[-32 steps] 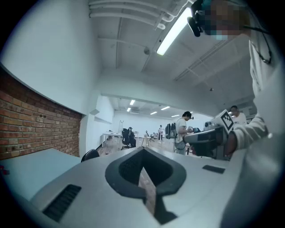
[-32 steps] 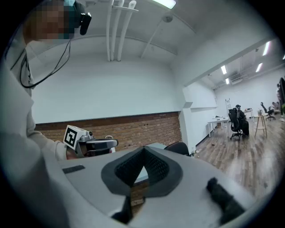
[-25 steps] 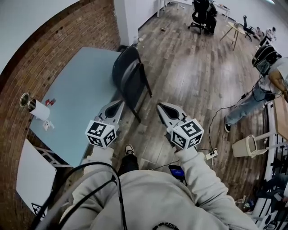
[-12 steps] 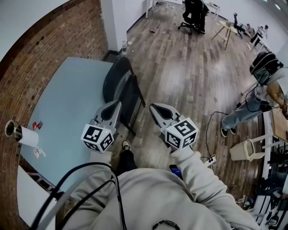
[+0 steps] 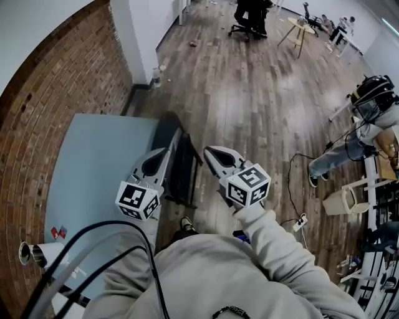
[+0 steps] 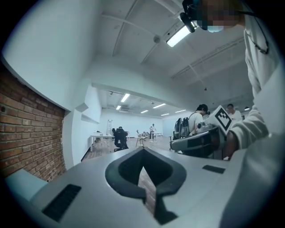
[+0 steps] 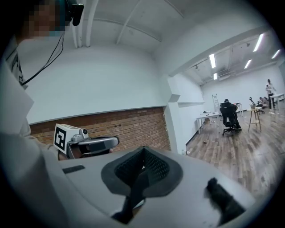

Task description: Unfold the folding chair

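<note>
The folding chair [image 5: 179,163], black and still folded flat, leans against the long edge of the light blue table [image 5: 93,168] in the head view. My left gripper [image 5: 159,154] hangs over the table edge just left of the chair's top, shut and empty. The right gripper [image 5: 212,152] is a short way right of the chair, over the wood floor, shut with nothing in it. Neither touches the chair. In the left gripper view the shut jaws [image 6: 143,165] point level down the room. The right gripper view shows its shut jaws [image 7: 142,173] and the left gripper [image 7: 89,143] beside them.
A brick wall [image 5: 56,93] runs along the table's far side. A metal cup with a paper roll [image 5: 31,252] and a small red item [image 5: 57,232] sit at the table's near end. A person [image 5: 368,118], cables with a power strip [image 5: 299,219], an office chair [image 5: 249,15] and a stool [image 5: 299,28] stand beyond.
Both grippers have travelled forward together and stayed shut. The chair, ahead of them before, now sits between their tips. The table and the cup have slid down the head view.
</note>
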A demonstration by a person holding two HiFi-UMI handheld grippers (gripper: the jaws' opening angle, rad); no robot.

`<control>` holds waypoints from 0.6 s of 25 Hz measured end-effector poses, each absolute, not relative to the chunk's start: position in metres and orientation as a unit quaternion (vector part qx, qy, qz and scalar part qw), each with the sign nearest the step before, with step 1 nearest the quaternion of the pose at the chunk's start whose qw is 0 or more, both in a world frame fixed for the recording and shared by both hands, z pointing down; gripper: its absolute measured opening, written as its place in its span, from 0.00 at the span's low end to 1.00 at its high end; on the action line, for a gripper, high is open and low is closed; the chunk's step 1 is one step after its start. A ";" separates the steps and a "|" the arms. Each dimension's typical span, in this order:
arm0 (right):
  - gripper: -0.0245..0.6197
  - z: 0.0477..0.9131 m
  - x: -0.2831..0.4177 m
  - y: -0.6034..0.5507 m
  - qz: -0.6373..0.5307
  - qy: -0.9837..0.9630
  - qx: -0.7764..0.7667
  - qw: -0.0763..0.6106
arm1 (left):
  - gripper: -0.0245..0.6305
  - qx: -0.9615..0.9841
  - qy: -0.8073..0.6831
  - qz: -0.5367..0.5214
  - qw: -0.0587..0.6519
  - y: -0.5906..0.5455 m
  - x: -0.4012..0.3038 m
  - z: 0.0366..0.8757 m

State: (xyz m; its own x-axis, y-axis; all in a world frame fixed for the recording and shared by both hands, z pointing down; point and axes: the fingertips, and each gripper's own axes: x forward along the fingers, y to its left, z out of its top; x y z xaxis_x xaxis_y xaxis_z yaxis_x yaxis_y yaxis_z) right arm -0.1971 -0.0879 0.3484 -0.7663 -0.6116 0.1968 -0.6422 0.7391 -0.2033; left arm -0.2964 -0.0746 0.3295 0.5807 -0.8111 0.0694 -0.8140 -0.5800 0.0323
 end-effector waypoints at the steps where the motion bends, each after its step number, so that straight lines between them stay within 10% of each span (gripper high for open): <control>1: 0.05 0.349 -0.198 -0.101 0.134 -0.928 0.342 0.060 | 0.04 0.889 -0.457 0.026 0.032 -0.087 -0.301 0.331; 15: 0.05 0.382 -0.207 -0.187 0.185 -0.921 0.338 0.065 | 0.04 0.859 -0.499 0.060 0.095 -0.158 -0.328 0.366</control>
State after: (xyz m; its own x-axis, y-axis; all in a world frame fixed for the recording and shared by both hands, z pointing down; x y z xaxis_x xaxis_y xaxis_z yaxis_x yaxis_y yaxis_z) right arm -0.2073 -0.1866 0.3822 -0.7634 -0.5981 0.2441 -0.6459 0.7031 -0.2974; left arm -0.3284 -0.1578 0.3658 0.4943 -0.8466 0.1970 -0.8692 -0.4835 0.1033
